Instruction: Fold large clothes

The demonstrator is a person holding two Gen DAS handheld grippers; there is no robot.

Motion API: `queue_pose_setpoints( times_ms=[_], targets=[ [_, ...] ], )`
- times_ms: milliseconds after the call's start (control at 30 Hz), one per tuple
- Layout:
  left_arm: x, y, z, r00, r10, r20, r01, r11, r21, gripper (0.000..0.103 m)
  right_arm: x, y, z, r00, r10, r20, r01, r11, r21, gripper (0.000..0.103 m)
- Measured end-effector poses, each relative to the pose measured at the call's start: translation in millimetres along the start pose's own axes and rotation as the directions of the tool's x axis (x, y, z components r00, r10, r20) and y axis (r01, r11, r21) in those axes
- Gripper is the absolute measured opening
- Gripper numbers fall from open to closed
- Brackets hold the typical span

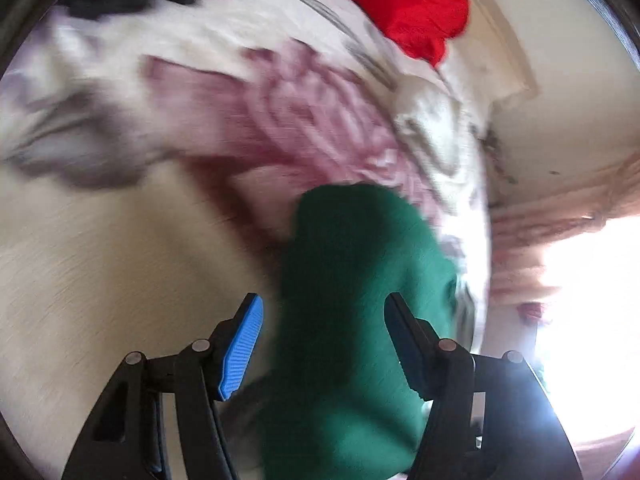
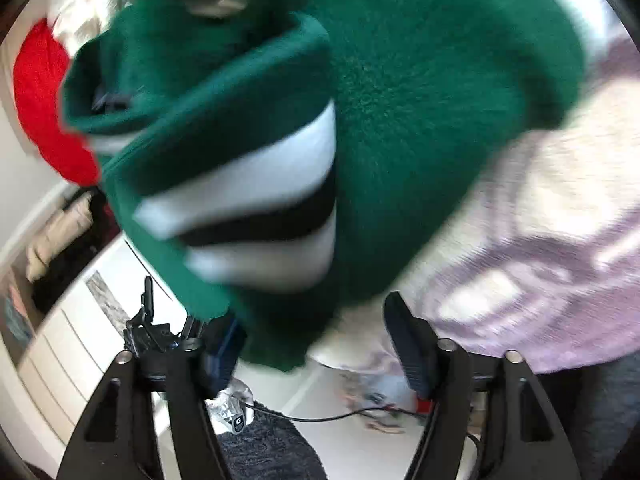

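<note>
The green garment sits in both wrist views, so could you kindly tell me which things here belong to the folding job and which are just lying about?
Belongs to the job:
green garment
left gripper
right gripper

Lying about:
red cloth
floral bedsheet
black cable
dark rug

A fleece garment [image 1: 352, 280] hangs between the left tongs [image 1: 322, 340], seemingly above bedding [image 1: 120, 260].

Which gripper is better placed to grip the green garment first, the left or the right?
Left, probably. The green fleece garment runs between the left gripper's open fingers. At the right gripper it hangs toward one finger.
</note>
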State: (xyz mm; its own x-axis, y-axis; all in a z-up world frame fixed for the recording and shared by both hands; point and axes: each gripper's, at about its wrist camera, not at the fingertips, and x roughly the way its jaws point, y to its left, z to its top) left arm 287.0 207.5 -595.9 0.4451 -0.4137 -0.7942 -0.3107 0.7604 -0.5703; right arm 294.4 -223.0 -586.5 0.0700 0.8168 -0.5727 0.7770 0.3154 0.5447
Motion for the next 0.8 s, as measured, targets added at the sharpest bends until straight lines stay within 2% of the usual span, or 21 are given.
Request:
queue_pose_setpoints(
  times_ms=[33,67,100,133,167,233,267,333,367,400,433,467,533,600,667,700,733,767,800],
  targets=[
    [-11,9,-20,0.995,0.097,0.022,-0.098,0.995,0.003,0.061,-11,4,-4,1.000,-0.012,0.007,0.012,1.000,-0.022,0.077],
    [-14,17,-34,0.986,0.161,0.028,-0.162,0.987,0.013,0.061,-22,7,-9,1.000,-0.025,0.014,0.025,0.999,-0.041,0.077],
    [-12,27,-58,0.962,0.272,0.023,-0.273,0.961,0.033,0.062,-35,13,-16,0.998,-0.060,0.016,0.061,0.996,-0.068,0.077],
    [-6,35,-72,0.943,0.333,0.004,-0.333,0.942,0.047,0.062,-44,17,-19,0.997,-0.076,0.023,0.078,0.993,-0.085,0.077],
    [7,48,-93,0.916,0.399,-0.041,-0.397,0.916,0.060,0.062,-54,25,-20,0.995,-0.098,0.038,0.101,0.989,-0.108,0.077],
    [36,74,-126,0.874,0.468,-0.131,-0.463,0.884,0.068,0.062,-73,49,-20,0.985,-0.154,0.078,0.167,0.968,-0.185,0.077],
    [44,81,-137,0.868,0.477,-0.140,-0.471,0.879,0.074,0.062,-83,63,-16,0.979,-0.178,0.101,0.197,0.954,-0.227,0.077],
    [46,77,-147,0.869,0.492,-0.048,-0.484,0.867,0.116,0.069,-104,99,9,0.972,-0.189,0.138,0.223,0.928,-0.300,0.077],
    [50,75,-147,0.861,0.506,-0.043,-0.498,0.858,0.127,0.070,-105,121,22,0.966,-0.191,0.175,0.242,0.905,-0.349,0.077],
    [53,74,-146,0.859,0.510,-0.042,-0.502,0.856,0.122,0.076,-111,141,36,0.961,-0.193,0.200,0.258,0.886,-0.386,0.077],
    [56,75,-142,0.866,0.499,-0.037,-0.493,0.864,0.103,0.084,-110,158,45,0.955,-0.193,0.227,0.275,0.863,-0.423,0.077],
    [59,77,-140,0.869,0.494,-0.035,-0.490,0.867,0.091,0.087,-106,179,60,0.947,-0.192,0.259,0.297,0.831,-0.470,0.077],
    [68,80,-132,0.882,0.470,-0.028,-0.468,0.881,0.066,0.101,-93,211,84,0.939,-0.202,0.277,0.325,0.784,-0.528,0.077],
    [71,82,-129,0.888,0.458,-0.032,-0.456,0.888,0.049,0.103,-69,234,106,0.920,-0.244,0.306,0.381,0.737,-0.558,0.077],
    [74,81,-126,0.882,0.470,-0.040,-0.468,0.882,0.046,0.103,-41,244,134,0.919,-0.289,0.267,0.393,0.717,-0.575,0.075],
    [80,79,-121,0.881,0.472,-0.039,-0.471,0.881,0.043,0.103,-30,247,141,0.922,-0.306,0.238,0.387,0.717,-0.580,0.064],
    [86,76,-117,0.881,0.473,-0.033,-0.472,0.881,0.037,0.103,-22,251,144,0.928,-0.308,0.211,0.372,0.713,-0.595,0.017],
    [90,73,-115,0.881,0.473,-0.025,-0.472,0.881,0.035,0.103,-12,254,141,0.926,-0.317,0.205,0.375,0.701,-0.607,0.003],
    [91,73,-115,0.881,0.473,-0.017,-0.472,0.881,0.035,0.103,-13,259,134,0.924,-0.316,0.217,0.380,0.691,-0.614,0.003]
  ],
)
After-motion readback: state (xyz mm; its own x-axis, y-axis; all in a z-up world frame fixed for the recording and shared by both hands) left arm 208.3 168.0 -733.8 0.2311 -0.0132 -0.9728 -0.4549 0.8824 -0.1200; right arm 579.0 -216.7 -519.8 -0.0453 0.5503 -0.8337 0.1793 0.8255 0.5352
